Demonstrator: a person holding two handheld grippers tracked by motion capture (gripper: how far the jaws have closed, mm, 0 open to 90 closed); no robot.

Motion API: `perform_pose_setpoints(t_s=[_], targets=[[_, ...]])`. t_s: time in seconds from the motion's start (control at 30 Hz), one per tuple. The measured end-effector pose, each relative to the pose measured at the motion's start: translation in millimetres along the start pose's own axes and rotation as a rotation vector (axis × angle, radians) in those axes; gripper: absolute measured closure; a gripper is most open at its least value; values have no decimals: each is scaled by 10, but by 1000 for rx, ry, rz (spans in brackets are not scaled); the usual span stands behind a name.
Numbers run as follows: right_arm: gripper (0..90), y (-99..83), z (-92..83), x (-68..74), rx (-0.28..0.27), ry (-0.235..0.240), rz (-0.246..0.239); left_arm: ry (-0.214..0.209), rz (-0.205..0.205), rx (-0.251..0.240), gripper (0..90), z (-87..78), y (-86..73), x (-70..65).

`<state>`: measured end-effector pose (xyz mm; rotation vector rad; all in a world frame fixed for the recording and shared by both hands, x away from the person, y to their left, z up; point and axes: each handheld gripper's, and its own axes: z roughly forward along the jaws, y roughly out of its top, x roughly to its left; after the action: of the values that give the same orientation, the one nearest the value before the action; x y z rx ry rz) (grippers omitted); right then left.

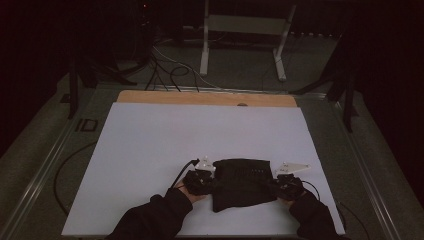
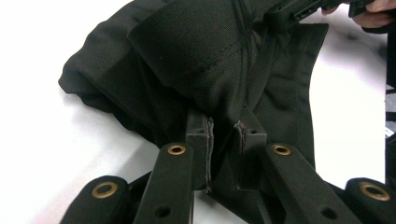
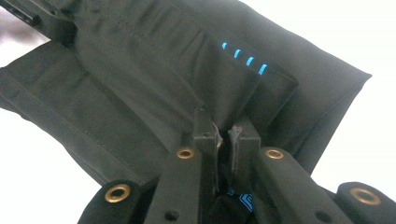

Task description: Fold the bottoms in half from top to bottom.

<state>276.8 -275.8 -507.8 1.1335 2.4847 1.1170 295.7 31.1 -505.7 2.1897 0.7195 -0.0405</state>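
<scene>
A: Near the front edge of the white sheet (image 1: 150, 145), what lies between the two grippers?

B: One black garment (image 1: 243, 182), folded into a thick bundle and lying flat. Nothing sits on it, and what may be inside the folds I cannot tell.

A: Where is the left gripper (image 1: 200, 181)?

B: At the garment's left side. Seen from the left gripper view, its jaws stand narrow, with a fold of cloth (image 2: 224, 93) pinched between the pads.

A: And the right gripper (image 1: 287, 186)?

B: At the garment's right side. Its jaws are almost together too, clamped on a cloth edge (image 3: 224, 126) just below a stitched band with four small blue marks (image 3: 243, 58).

A: Is the garment off the sheet?

B: Most of it rests on the sheet; whether the gripped edges are lifted I cannot tell. Dark sleeves (image 1: 155, 217) come in from the bottom, and a wooden strip (image 1: 205, 98) runs along the sheet's far edge.
</scene>
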Motion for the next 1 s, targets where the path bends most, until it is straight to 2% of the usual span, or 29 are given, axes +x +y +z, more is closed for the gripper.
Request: perform_pose_setpoints(t_s=[0.17, 0.33, 0.47, 0.63, 0.7, 0.8, 0.83, 1.0], targets=[[835, -9, 20, 2, 5, -6, -7, -10, -3, 13, 787, 14, -13, 23], [811, -7, 16, 6, 3, -8, -5, 1, 17, 18, 758, -6, -6, -3], [697, 18, -13, 21, 11, -26, -31, 7, 26, 5, 677, -76, 9, -19], [490, 65, -75, -13, -6, -23, -8, 15, 19, -29, 598, -244, 30, 14], [496, 100, -137, -29, -30, -38, -13, 33, 27, -47, 604, -333, 47, 37], [521, 185, -239, -48, -70, -56, -13, 59, 17, -83, 624, -460, 87, 83], [539, 219, -270, -52, -70, -67, -17, 67, 12, -97, 659, -492, 101, 102], [693, 353, -309, -132, -94, -101, -21, 91, -1, -108, 778, -526, 167, 188]])
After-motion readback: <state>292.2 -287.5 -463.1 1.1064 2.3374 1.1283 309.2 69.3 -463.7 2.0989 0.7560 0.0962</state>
